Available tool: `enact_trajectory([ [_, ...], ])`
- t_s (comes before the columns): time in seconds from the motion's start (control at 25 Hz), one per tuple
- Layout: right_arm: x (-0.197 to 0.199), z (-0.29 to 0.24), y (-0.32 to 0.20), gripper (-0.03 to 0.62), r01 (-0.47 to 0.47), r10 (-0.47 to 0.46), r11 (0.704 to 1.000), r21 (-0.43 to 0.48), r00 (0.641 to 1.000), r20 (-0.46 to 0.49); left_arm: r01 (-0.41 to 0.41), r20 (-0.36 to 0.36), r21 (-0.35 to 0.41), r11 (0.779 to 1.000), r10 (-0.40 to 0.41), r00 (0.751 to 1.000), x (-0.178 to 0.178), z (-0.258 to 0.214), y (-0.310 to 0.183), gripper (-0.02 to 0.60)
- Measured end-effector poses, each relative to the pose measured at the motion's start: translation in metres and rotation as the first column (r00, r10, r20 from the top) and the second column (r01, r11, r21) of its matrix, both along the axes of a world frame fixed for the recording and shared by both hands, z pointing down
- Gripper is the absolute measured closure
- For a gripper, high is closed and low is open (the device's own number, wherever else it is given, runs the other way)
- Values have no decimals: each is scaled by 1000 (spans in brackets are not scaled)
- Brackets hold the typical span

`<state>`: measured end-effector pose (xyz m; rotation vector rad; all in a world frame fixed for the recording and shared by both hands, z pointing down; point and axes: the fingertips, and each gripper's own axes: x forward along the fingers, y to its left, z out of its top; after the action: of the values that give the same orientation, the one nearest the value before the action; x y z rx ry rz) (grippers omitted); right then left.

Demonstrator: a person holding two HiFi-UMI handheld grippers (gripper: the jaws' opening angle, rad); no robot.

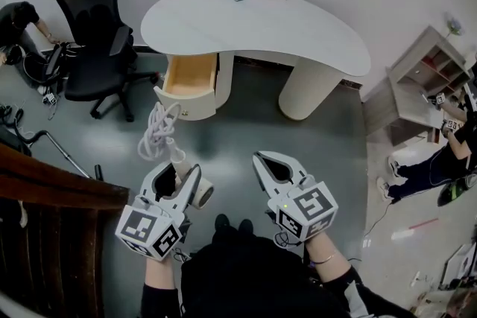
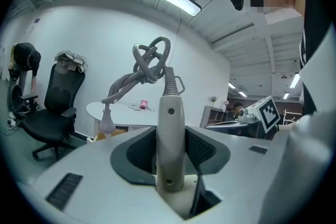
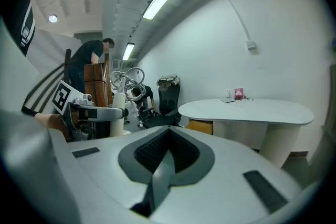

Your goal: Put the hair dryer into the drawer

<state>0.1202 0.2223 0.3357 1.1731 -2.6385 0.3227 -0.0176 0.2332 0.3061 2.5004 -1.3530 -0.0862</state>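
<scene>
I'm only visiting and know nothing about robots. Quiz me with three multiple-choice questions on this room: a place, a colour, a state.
1. Where is the drawer? A under the white desk; B in a wardrobe; C on a bed.
2. What colour is the office chair? A red; B black; C white.
3. The left gripper is: A empty; B closed on the hair dryer; C holding a cup.
Answers: A, it juts out open below that desk. B, seat and back are black. B, its jaws clamp the dryer's handle.
</scene>
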Motion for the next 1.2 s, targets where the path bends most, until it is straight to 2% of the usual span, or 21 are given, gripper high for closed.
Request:
enact_trajectory([
  [0.52, -10, 17, -9, 591, -50, 48, 996, -77, 998, -34, 35, -1, -19, 999, -35, 999, -31, 10, -4, 405],
  [0.92, -23, 12, -15, 591, -26, 23, 997, -68, 999, -45, 37, 14, -28, 999, -36, 999, -47, 13, -5, 405],
  [1.2, -20, 12, -38, 591, -44, 41, 997, -55, 997, -67, 59, 5, -37, 998, -59, 998, -53, 24, -18, 405],
])
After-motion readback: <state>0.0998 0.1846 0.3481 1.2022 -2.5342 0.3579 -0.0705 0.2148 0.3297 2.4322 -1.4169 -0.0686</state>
